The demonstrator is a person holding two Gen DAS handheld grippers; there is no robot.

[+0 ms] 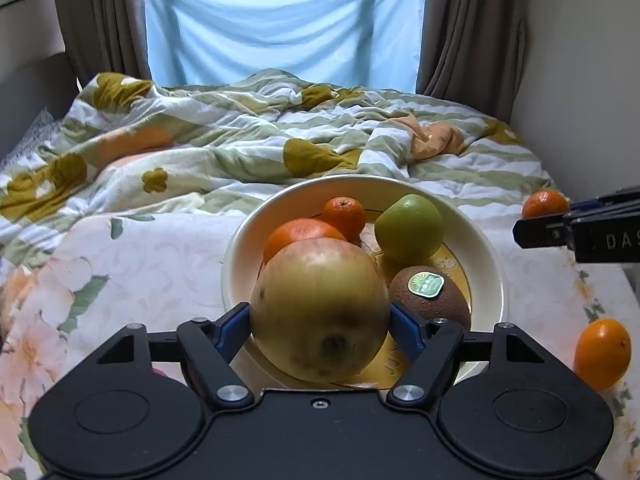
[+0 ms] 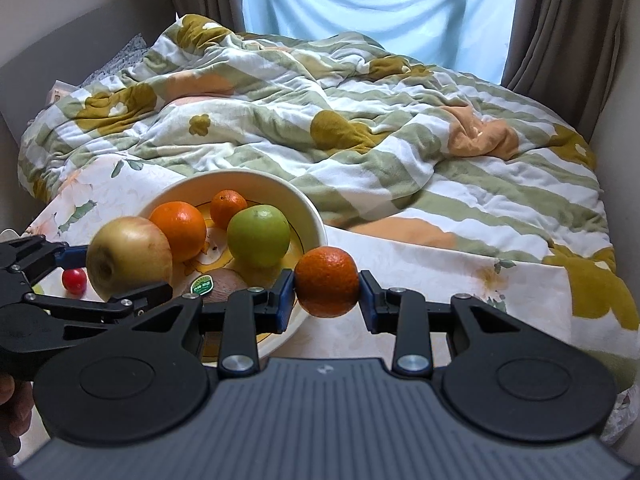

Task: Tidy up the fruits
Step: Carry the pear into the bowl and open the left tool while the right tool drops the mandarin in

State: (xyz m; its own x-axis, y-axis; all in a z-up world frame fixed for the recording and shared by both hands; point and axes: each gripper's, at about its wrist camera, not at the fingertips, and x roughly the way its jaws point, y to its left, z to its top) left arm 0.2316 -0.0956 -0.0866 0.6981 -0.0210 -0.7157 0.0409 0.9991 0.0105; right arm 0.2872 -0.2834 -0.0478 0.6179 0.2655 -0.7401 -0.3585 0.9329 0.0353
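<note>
My left gripper (image 1: 320, 320) is shut on a large yellow-red apple (image 1: 320, 312) and holds it over the near rim of the cream bowl (image 1: 240, 240). The bowl holds an orange (image 1: 300, 234), a small mandarin (image 1: 344, 216), a green apple (image 1: 409, 228) and a kiwi (image 1: 430, 294) with a green sticker. My right gripper (image 2: 327, 286) is shut on a mandarin (image 2: 327, 282) just right of the bowl (image 2: 312, 216). In the right wrist view the left gripper (image 2: 120, 276) shows with the apple (image 2: 129, 256).
An orange (image 1: 602, 354) lies on the floral cloth (image 1: 140, 264) at the right. A small red fruit (image 2: 74, 280) lies left of the bowl. A rumpled striped quilt (image 1: 260, 136) covers the bed behind, with curtains (image 1: 476, 28) and a window beyond.
</note>
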